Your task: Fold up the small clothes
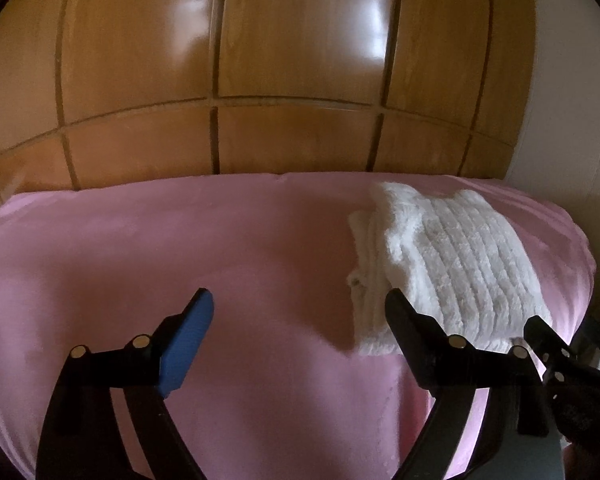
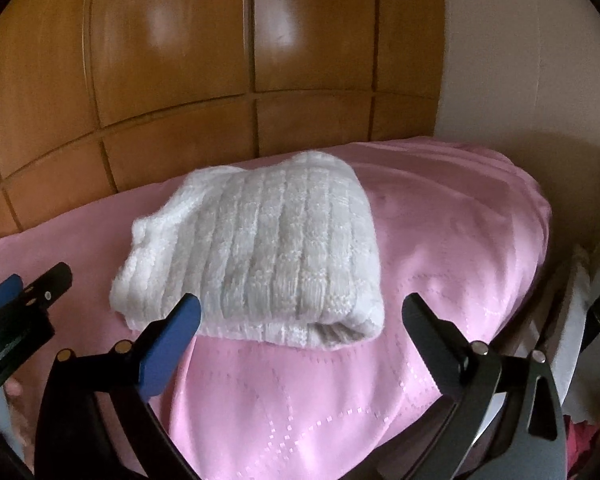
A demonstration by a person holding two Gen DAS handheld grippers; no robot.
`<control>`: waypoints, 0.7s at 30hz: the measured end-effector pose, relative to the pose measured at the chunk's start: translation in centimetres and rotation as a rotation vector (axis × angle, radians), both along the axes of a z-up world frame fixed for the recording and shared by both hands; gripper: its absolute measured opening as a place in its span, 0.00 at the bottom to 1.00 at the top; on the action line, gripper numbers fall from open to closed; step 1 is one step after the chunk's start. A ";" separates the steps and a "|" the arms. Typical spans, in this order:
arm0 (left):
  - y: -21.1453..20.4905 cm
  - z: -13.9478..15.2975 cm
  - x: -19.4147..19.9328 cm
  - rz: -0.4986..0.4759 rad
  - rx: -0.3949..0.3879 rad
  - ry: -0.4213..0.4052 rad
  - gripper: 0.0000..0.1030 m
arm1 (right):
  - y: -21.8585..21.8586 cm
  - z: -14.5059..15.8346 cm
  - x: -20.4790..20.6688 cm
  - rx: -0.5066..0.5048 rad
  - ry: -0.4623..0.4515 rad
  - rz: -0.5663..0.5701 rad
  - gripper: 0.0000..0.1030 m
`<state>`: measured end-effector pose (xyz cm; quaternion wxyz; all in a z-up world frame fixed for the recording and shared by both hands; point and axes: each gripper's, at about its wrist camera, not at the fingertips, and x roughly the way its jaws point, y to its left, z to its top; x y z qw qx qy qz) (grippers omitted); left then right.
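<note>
A white ribbed knitted garment [image 2: 256,256] lies folded into a thick bundle on the pink cloth [image 2: 300,400]. It also shows in the left wrist view [image 1: 448,264], at the right. My left gripper [image 1: 300,304] is open and empty, held above the pink cloth [image 1: 180,248] to the left of the garment. My right gripper [image 2: 300,312] is open and empty, its fingertips just in front of the garment's near folded edge. The right gripper's fingers [image 1: 548,340] show at the right edge of the left wrist view, and the left gripper [image 2: 24,288] at the left edge of the right wrist view.
A brown wooden panelled wardrobe [image 1: 260,80] stands close behind the pink-covered surface. A pale wall [image 2: 520,60] is at the right. The pink cloth drops off at its right edge [image 2: 540,216]. Dark objects lie low at the far right [image 2: 596,312].
</note>
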<state>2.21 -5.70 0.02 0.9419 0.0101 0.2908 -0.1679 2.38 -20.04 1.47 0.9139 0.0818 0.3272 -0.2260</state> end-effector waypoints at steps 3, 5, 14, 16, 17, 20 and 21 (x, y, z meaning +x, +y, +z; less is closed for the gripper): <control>0.2 0.0 -0.3 0.013 0.006 0.001 0.84 | 0.2 0.0 -0.1 -0.004 -0.002 0.000 0.98; 0.4 0.0 -0.4 0.015 0.006 0.005 0.84 | 0.3 0.0 -0.3 -0.009 -0.002 -0.001 0.98; 1.0 0.3 -0.9 0.023 0.002 0.003 0.86 | 0.5 0.2 -0.4 -0.020 -0.010 -0.002 0.98; 1.2 0.4 -0.9 0.025 -0.003 0.003 0.86 | 0.9 0.2 -0.6 -0.020 -0.012 -0.006 0.98; 1.2 0.4 -0.9 0.026 -0.004 0.003 0.86 | 1.0 0.2 -0.7 -0.019 -0.012 -0.009 0.98; 1.3 0.5 -1.1 0.031 -0.003 -0.001 0.86 | 1.3 0.3 -0.9 -0.020 -0.014 -0.013 0.98; 1.4 0.5 -1.1 0.032 -0.004 0.000 0.86 | 1.3 0.3 -0.9 -0.022 -0.016 -0.013 0.98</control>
